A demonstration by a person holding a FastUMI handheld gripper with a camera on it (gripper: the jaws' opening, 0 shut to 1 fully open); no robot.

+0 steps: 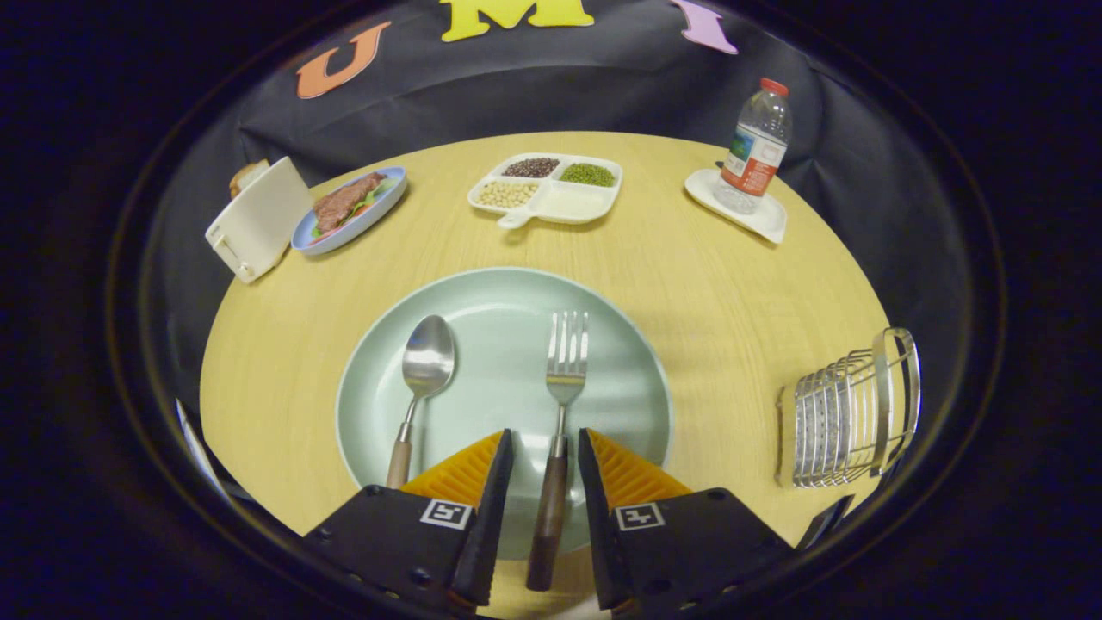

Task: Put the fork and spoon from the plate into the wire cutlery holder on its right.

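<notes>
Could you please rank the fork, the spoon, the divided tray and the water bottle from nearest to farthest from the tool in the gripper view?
1. Fork: handle between the open tool's fingers.
2. Spoon: left, on the plate.
3. Divided tray: beyond the plate.
4. Water bottle: far right.

The tongs (544,443) stand open astride the fork (560,413) handle, with a gap on each side. Between the pale green plate (628,344) and the wire cutlery holder (848,418) lies bare worktop (732,327). The spoon (420,379) lies left of the fork, well apart from it.
</notes>
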